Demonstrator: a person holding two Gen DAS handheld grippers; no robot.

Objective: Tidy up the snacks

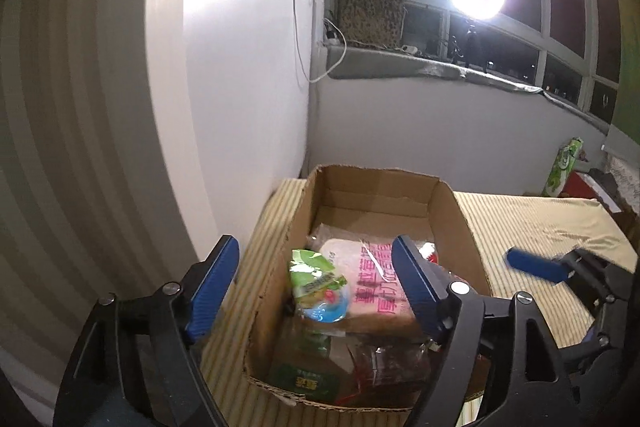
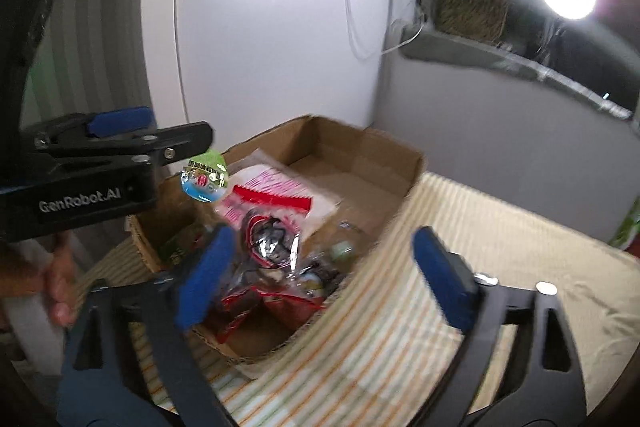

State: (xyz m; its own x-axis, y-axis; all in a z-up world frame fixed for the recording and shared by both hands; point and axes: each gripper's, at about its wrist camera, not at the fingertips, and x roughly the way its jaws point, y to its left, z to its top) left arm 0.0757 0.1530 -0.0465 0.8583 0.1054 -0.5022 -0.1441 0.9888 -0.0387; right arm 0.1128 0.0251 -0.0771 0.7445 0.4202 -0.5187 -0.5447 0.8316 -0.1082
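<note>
Both the left tongs [image 1: 316, 281] and right tongs [image 2: 320, 277] gape wide and empty over the cardboard box [image 1: 460, 223]. The green snack packet [image 1: 316, 283] lies inside at nine o'clock of the pink packet [image 1: 372, 279], apparently just dropped there for sorting.

A cardboard box [image 2: 360, 163] is seen on a striped table [image 2: 460, 267], with snack packets heaped inside it. The right tongs [image 2: 320, 275] are held wide apart over the box's near end, nothing gripped. The left tongs [image 2: 132, 131] are seen at the box's left side, beside a green-topped packet [image 2: 205, 175]. A hand [image 2: 60, 279] is seen below them.
</note>
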